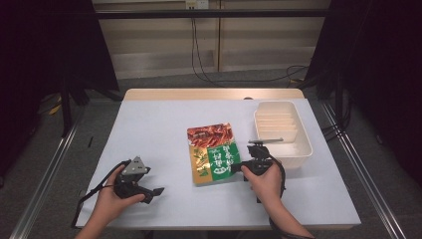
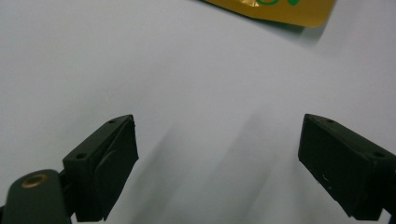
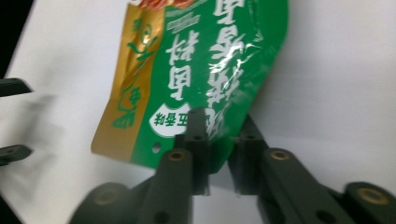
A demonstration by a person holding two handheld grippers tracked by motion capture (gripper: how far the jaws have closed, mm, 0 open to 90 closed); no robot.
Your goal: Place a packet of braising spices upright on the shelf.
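Right claw [image 3: 219, 154] around green-gold snack pouch [image 3: 205, 70]

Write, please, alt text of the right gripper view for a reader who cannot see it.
The right gripper has its black fingers closed on the bottom edge of a green and gold snack packet, which lies on a white table. At the left edge, the tips of the other gripper show, apart.

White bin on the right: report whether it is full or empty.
Empty. In the high view the white bin shows bare ribbed floor and walls; the snack bag lies outside it, its corner pinched by the right gripper.
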